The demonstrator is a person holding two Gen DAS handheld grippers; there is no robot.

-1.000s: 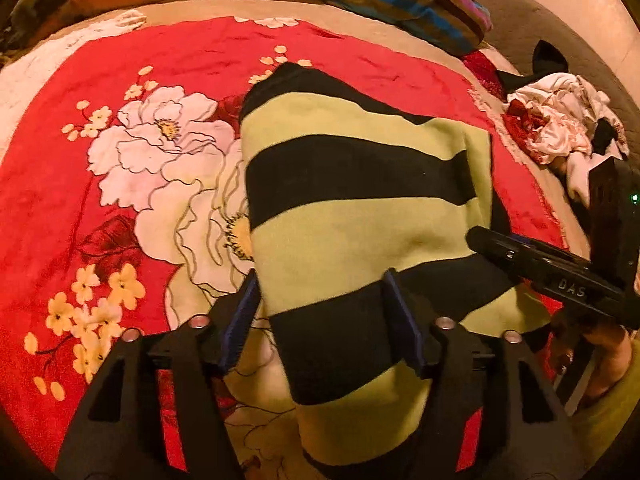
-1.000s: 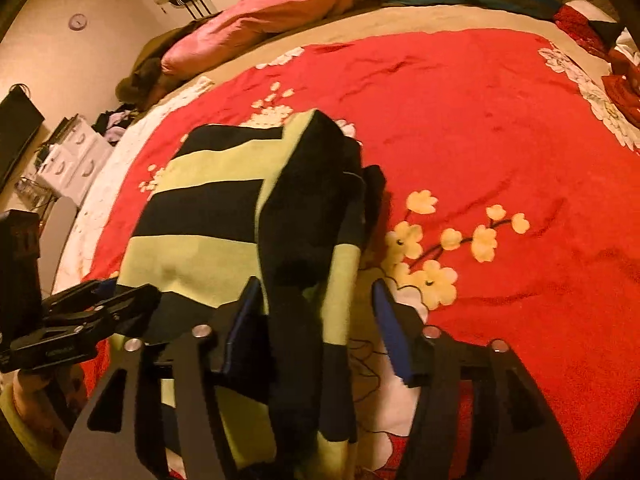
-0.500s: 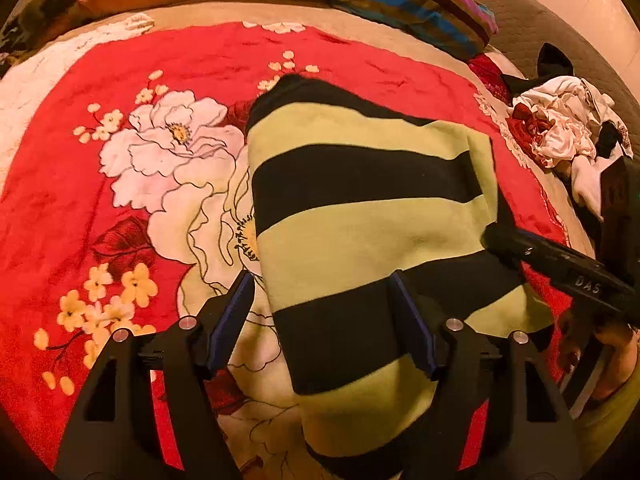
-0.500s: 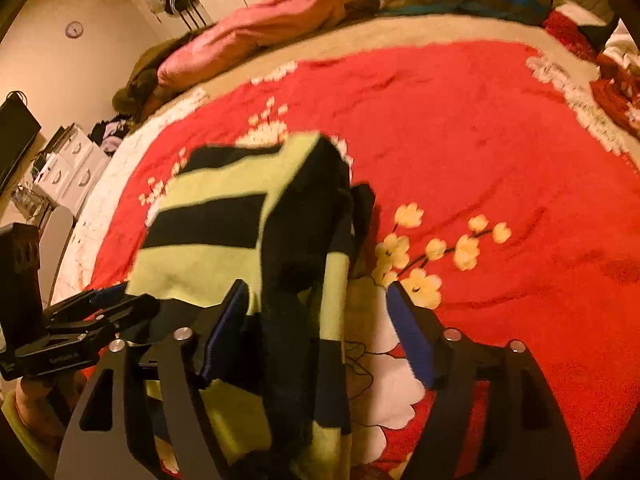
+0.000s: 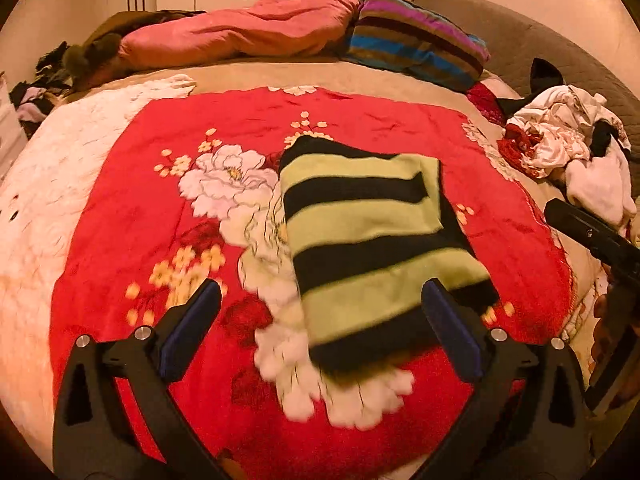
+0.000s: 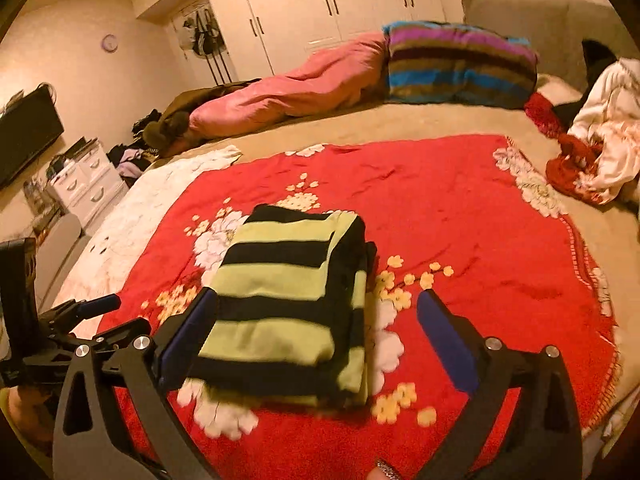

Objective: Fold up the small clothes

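Folded garment: alternating black and yellow-green horizontal stripes. Blanket: red, printed with white and yellow flowers. Duvet: plain pink. Pillow: purple, brown, blue and black stripes. Wardrobe doors: glossy white. Clothes heap: white, red and black.

Red blanket lies open all around my folded striped sweater; only the clothes pile crowds the right edge.

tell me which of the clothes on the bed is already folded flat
The green-and-black striped sweater, a neat rectangle on the red floral blanket. The white and red clothes at the bed's edge are a crumpled heap.
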